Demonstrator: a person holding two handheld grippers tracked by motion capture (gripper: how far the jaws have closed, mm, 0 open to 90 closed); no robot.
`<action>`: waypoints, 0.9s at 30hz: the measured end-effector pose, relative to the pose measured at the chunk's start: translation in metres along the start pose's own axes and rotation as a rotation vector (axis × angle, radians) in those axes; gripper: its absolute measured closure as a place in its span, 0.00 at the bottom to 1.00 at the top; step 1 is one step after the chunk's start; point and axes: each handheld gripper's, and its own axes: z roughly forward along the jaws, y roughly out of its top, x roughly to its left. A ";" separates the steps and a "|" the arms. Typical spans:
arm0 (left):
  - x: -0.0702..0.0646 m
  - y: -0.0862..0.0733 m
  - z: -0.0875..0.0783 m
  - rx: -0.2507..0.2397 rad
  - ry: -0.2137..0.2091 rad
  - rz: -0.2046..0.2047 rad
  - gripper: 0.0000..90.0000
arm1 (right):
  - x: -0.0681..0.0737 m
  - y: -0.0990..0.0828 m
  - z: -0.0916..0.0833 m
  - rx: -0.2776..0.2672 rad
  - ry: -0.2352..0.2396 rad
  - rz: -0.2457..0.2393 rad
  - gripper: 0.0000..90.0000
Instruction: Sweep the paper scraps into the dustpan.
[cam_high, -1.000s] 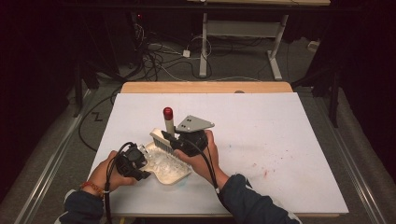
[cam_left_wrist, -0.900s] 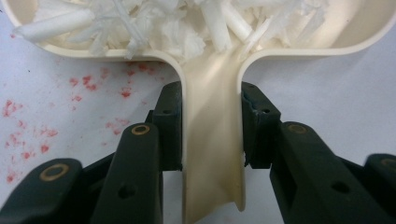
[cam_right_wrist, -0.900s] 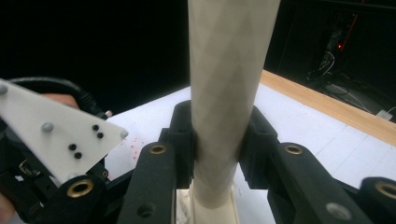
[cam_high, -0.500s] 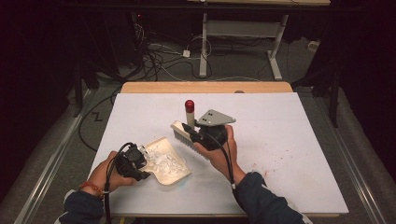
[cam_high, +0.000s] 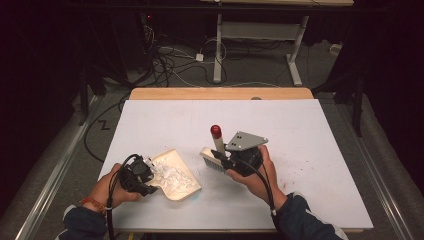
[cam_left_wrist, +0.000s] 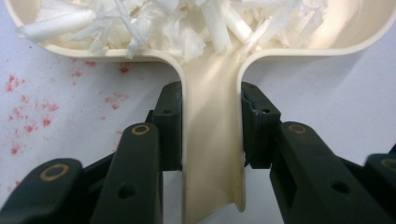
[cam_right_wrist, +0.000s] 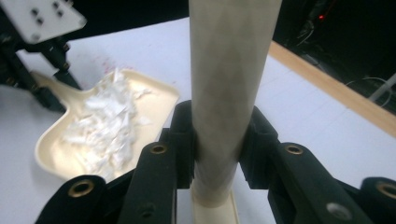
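Gripping: left gripper (cam_left_wrist: 212, 140) is clamped on the dustpan handle, one black jaw flat against each side of it; right gripper (cam_right_wrist: 217, 154) is clamped on the brush handle, jaws pressed to both sides of the shaft.
Dustpan: cream plastic dustpan (cam_high: 185, 187), smooth and glossy, a shallow pan with rounded corners that narrows to a channelled handle; it lies flat on the table's near left part, handle toward the left hand (cam_high: 107, 187).
Scraps: white shredded scraps (cam_left_wrist: 177, 21), thin curled strips and crumpled bits, heaped inside the pan toward its handle end.
Brush: brush (cam_high: 216, 150) with a pale round matte shaft, a red cap on top and a pale bristle block at the bottom; it stands upright just right of the dustpan, apart from it.
Table: flat white sheet over the table (cam_high: 320, 135), wooden edge at the far side, with small red specks beside the pan.
Right hand: right hand (cam_high: 255, 175) wraps the gripper under its grey plate.
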 end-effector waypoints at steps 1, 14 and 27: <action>0.000 0.000 0.000 0.003 0.000 0.000 0.70 | 0.004 -0.002 0.002 0.009 0.009 -0.004 0.79; -0.005 0.001 0.002 0.021 -0.003 0.026 0.70 | 0.047 0.010 0.021 -0.016 0.141 -0.044 0.79; -0.009 -0.001 0.006 0.039 0.011 0.039 0.70 | 0.029 0.014 -0.011 -0.083 0.106 -0.007 0.79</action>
